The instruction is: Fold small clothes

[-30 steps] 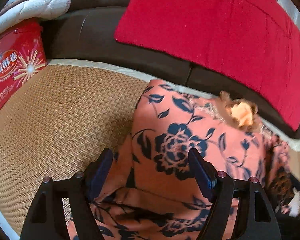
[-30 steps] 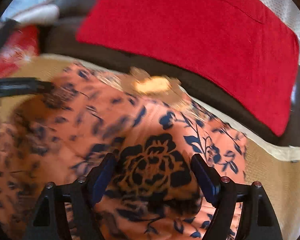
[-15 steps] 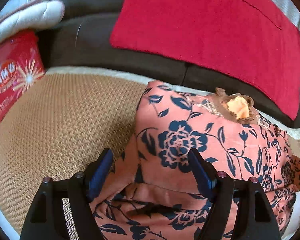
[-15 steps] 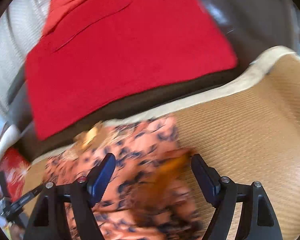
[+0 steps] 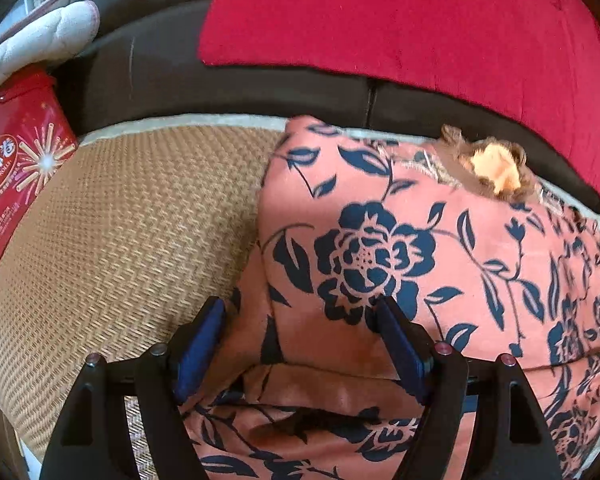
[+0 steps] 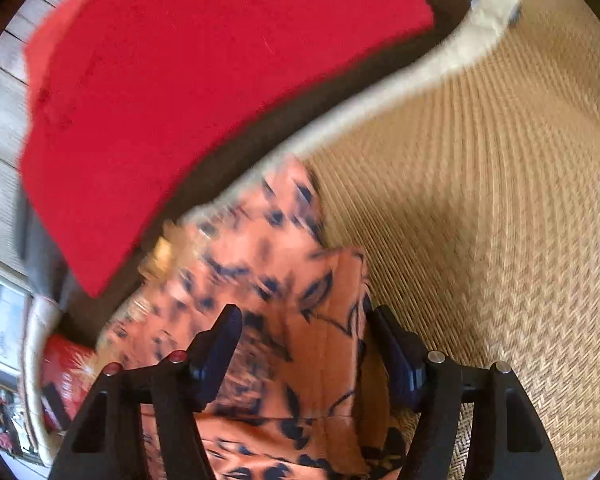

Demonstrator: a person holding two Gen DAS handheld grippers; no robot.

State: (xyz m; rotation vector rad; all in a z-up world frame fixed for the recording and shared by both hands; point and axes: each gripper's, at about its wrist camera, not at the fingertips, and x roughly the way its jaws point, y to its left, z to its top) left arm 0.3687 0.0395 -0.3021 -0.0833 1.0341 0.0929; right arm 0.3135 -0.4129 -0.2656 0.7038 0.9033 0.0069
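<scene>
A red tin (image 5: 14, 168) sits at far left, then bare woven mat (image 5: 140, 220). The left gripper (image 5: 300, 336), jaws spread, has shifted little, hovering over the floral garment (image 5: 380, 248) on the mat. The right gripper (image 6: 304, 340) (view blurred), also released, has swung from garment centre to its right edge; open mat lies rightward.

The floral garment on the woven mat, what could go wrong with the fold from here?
The floral garment lies bunched, with a loose layer under the open left claw; pressing it now may set a crooked crease. The right claw, also open, straddles a raised fold near the cloth's edge by the woven mat and may pinch only one layer. The right wrist view is blurred, so aim may be off.
</scene>
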